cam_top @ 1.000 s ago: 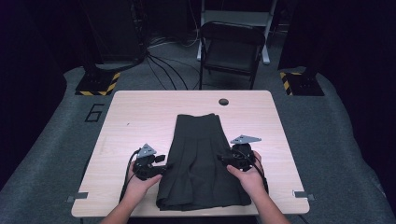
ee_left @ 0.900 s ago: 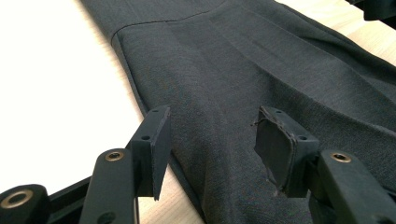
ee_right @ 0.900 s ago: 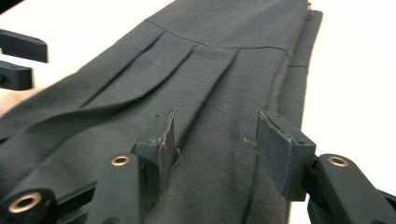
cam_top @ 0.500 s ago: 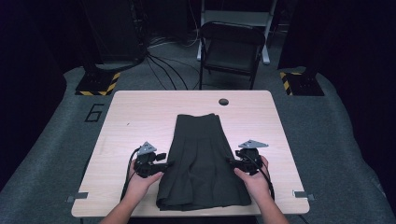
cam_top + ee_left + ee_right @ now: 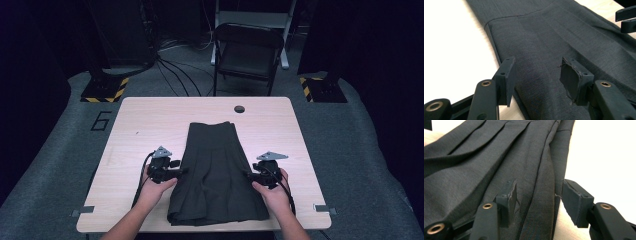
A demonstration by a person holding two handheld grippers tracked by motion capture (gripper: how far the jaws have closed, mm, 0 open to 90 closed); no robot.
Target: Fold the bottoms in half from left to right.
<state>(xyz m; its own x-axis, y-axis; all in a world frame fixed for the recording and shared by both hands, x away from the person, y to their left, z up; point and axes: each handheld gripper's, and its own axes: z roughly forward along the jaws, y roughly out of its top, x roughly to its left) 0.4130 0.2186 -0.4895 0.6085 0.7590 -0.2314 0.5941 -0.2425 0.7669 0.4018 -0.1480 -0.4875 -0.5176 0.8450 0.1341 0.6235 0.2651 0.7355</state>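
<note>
A dark grey pleated skirt (image 5: 215,170) lies flat on the light wooden table (image 5: 145,125), waistband at the far end, hem near the front edge. My left gripper (image 5: 176,172) sits at the skirt's left edge. In the left gripper view its jaws straddle that edge (image 5: 504,62), and the pads (image 5: 571,77) stand apart from the cloth: left gripper (image 5: 537,72) open. My right gripper (image 5: 251,176) is at the skirt's right edge. In the right gripper view a fold of fabric (image 5: 541,185) lies between its spread jaws, unpressed: right gripper (image 5: 539,195) open.
A round cable hole (image 5: 239,108) lies near the table's far edge. A dark folding chair (image 5: 247,50) stands behind the table. Cables run over the floor at the back left. The other gripper's jaw tips (image 5: 626,18) show at the top right of the left gripper view.
My right gripper has shifted outward to the right and a little lower, to the skirt's right edge. The left gripper and the skirt have stayed put.
</note>
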